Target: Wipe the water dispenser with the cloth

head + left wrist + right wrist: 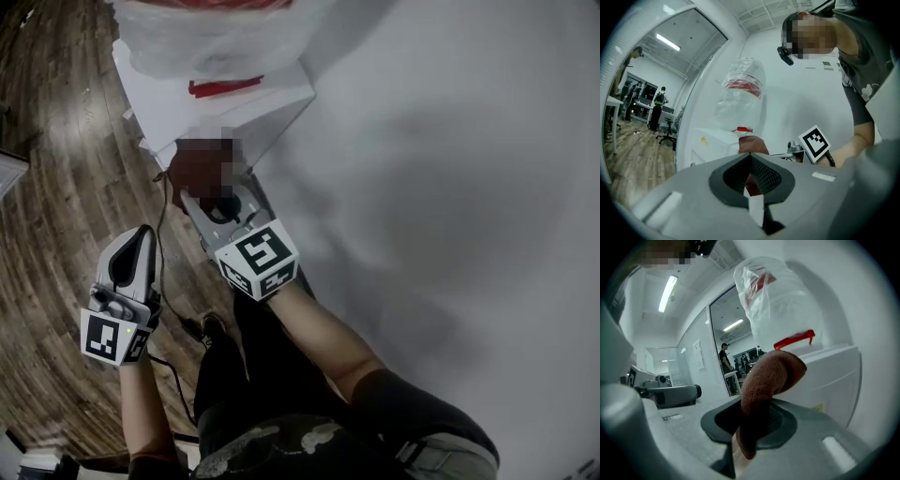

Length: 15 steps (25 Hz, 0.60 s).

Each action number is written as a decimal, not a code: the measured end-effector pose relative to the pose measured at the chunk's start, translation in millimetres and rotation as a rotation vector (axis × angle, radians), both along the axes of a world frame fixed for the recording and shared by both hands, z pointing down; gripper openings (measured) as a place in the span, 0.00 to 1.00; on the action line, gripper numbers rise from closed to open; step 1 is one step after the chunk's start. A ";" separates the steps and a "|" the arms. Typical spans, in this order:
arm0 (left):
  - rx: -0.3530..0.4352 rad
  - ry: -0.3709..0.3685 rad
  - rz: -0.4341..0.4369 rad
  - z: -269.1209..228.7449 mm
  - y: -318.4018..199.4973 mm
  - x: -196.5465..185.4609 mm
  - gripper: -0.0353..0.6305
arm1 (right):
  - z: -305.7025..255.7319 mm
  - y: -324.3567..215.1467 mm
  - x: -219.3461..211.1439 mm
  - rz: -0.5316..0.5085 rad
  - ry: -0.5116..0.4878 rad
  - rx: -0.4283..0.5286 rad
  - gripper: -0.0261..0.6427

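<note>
Pinches the cloth in the right claw, up just beside the water dispenser, likely ready for wiping — holds the left claw pressed together, empty, lower, clear of the work

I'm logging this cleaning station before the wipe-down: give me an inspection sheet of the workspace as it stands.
surface: white water dispenser, against a white wall.
job's things: brown cloth, near the dispenser; contact unclear.
clutter: plastic bag over the bottle on top.
grippers: right hand-held gripper shut on the cloth; left hand-held gripper shut, empty.
cables: thin dark cable over the floor by the left hand-held gripper.
surroundings: wood floor; people beyond a glass door.
</note>
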<state>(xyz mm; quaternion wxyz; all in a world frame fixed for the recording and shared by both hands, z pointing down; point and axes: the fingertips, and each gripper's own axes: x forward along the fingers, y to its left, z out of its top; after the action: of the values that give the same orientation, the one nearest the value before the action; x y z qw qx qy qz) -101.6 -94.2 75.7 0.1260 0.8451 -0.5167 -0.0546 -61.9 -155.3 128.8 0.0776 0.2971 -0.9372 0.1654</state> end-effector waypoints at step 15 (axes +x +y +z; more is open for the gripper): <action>-0.095 -0.057 -0.030 284.0 -2.6 -39.2 0.08 | 256.4 -15.3 0.9 0.009 0.154 0.071 0.13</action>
<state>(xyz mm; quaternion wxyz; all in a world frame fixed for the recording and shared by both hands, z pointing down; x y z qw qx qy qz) -140.8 -96.7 359.7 0.1503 0.8316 -0.5346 -0.0076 -61.0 -170.6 385.1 0.1382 0.3156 -0.9324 0.1092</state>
